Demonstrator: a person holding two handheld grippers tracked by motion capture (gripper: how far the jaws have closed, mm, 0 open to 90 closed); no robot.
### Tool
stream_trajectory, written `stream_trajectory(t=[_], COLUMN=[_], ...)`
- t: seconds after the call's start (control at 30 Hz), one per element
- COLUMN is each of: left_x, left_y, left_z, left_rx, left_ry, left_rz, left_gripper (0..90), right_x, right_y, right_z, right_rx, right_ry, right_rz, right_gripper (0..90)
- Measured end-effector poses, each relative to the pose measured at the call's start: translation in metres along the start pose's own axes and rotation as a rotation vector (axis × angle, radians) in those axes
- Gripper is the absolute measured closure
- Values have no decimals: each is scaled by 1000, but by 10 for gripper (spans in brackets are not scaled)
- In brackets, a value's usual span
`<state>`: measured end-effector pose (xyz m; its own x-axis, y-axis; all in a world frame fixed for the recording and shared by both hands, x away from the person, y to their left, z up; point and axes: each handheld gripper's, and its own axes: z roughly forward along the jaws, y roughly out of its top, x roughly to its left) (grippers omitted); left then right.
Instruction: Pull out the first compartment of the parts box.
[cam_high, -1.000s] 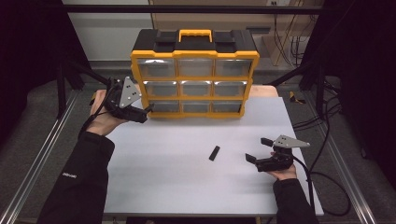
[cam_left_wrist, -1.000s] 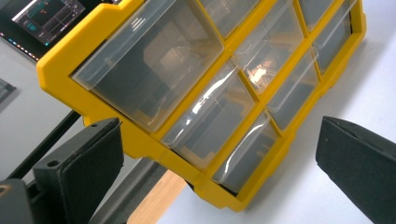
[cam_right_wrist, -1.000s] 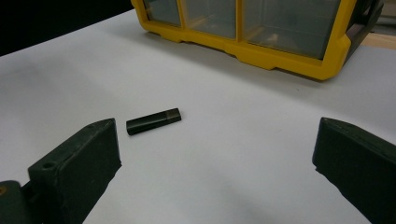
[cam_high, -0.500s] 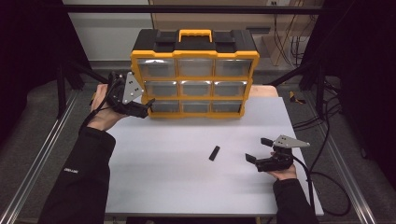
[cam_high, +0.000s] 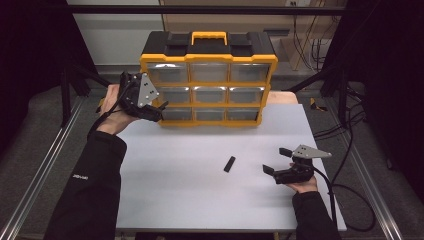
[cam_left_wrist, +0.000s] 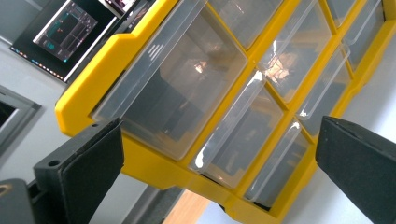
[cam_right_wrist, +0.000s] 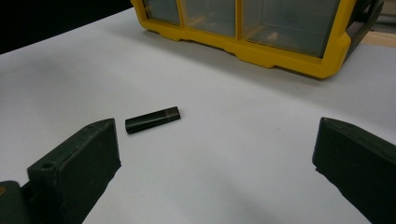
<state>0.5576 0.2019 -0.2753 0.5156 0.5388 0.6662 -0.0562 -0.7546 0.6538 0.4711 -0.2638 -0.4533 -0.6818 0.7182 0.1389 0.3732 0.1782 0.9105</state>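
Little appears done: the small black stick (cam_high: 229, 164) lies untouched on the white table (cam_high: 175, 200), near the right gripper (cam_high: 278, 161), whose jaws are spread. The left gripper (cam_high: 161, 111), also spread, is held at the drawer organizer (cam_high: 210, 82); every drawer seems closed.

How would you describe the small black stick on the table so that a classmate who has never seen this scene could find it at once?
Start at the yellow drawer cabinet at the back of the white table. Come forward onto the bare tabletop, toward the open right gripper. Just left of it lies the small black stick: it is the one loose thing lying flat on the table, dark and slim with one paler end.
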Motion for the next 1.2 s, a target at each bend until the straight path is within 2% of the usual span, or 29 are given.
stream_trajectory(t=[0.23, 0.33, 0.47, 0.67, 0.87, 1.2], left_x=[3, 4, 5, 5, 6, 5], left_y=[4, 5, 7, 12, 17, 20], left_z=[6, 8, 13, 19, 23, 34], left_rx=[3, 15, 22, 29, 45, 54], left_ry=[18, 25, 25, 24, 34, 48], left_rz=[40, 30, 40, 78, 140, 198], left_gripper=[10, 11, 10, 13, 19, 29], right_x=[0, 0, 0, 0, 0, 0], right_y=[0, 0, 0, -1, -1, 0], right_z=[0, 0, 1, 1, 1, 0], right_rx=[2, 2, 4, 5, 7, -1], right_ry=[-1, -1, 0, 0, -1, -1], right_rz=[-2, -3, -1, -3, -3, -5], right_gripper=[9, 9, 9, 9, 9, 8])
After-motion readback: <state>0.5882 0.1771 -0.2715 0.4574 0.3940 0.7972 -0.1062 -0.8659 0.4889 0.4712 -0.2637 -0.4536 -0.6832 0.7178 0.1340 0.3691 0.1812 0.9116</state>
